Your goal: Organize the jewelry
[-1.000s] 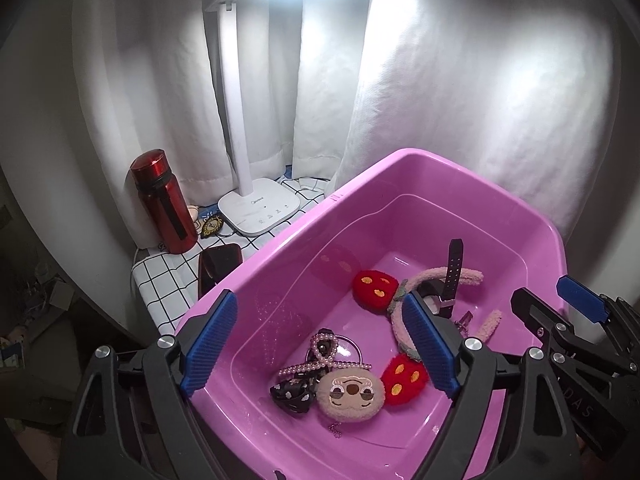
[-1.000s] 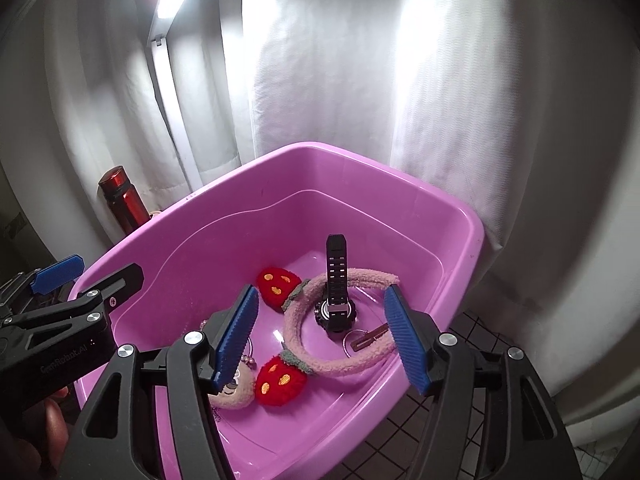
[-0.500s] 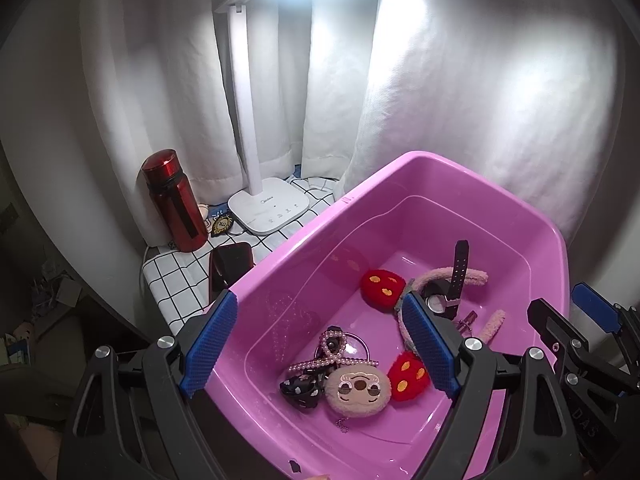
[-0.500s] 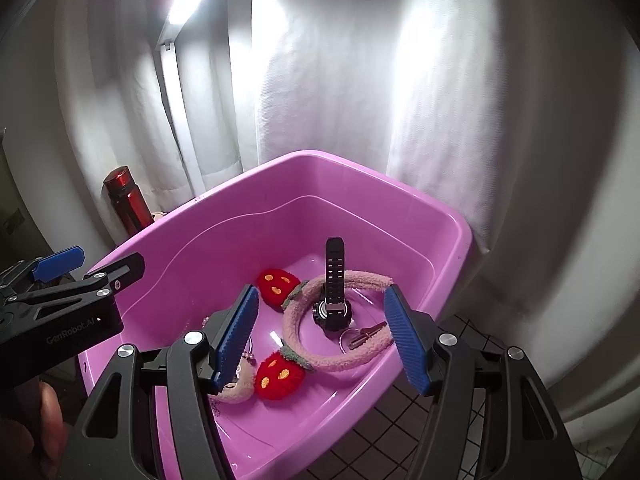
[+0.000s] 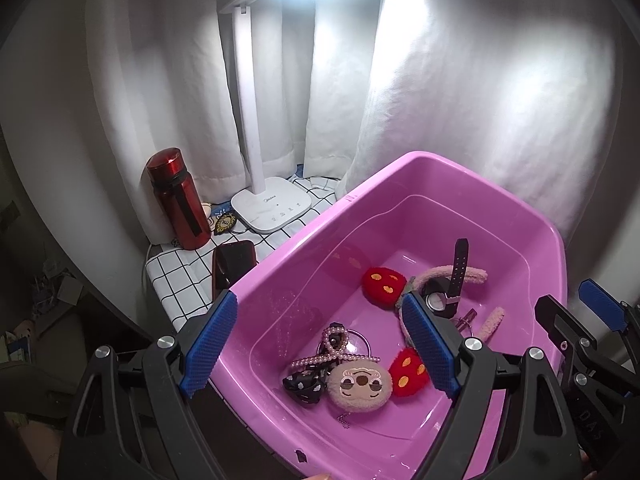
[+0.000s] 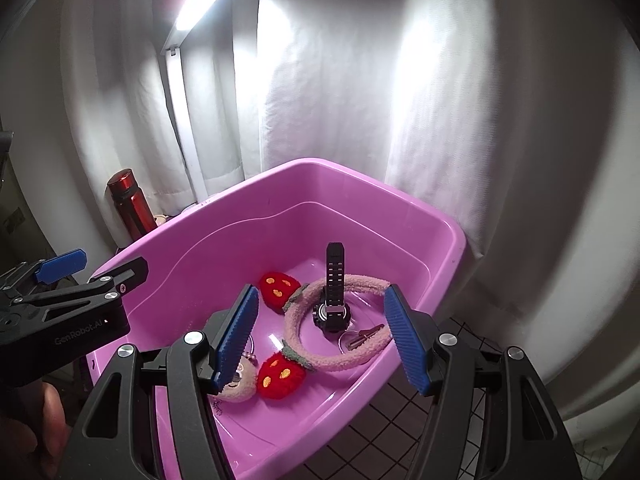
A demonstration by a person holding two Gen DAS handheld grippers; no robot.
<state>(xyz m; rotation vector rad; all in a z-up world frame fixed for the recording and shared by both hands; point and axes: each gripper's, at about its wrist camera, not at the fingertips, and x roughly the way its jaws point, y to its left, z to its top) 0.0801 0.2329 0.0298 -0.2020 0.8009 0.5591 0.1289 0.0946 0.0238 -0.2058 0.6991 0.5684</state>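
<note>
A pink plastic tub [image 5: 400, 168] [image 6: 360, 178] holds the jewelry. Inside lie a fuzzy pink headband with red strawberry puffs [image 5: 382, 280] [image 6: 348, 360], a black watch [image 5: 456, 276] [image 6: 334, 300], a key on a ring [image 6: 362, 334], a pearl hair clip [image 5: 334, 354], a black bow [image 5: 302, 384] and a plush round face charm [image 5: 360, 386]. My left gripper [image 5: 320, 346] is open and empty above the tub's near left part. My right gripper [image 6: 324, 336] is open and empty above the headband and watch.
A red bottle [image 5: 178, 200] [image 6: 128, 206], a white desk lamp [image 5: 272, 206], a dark phone [image 5: 232, 262] and a small badge [image 5: 225, 223] sit on a checked cloth [image 5: 176, 276] left of the tub. White curtains [image 5: 440, 100] hang behind.
Both grippers have pulled up and back from the tub, so it looks smaller and lower in both views. Both stay open. The items in the tub have not moved.
</note>
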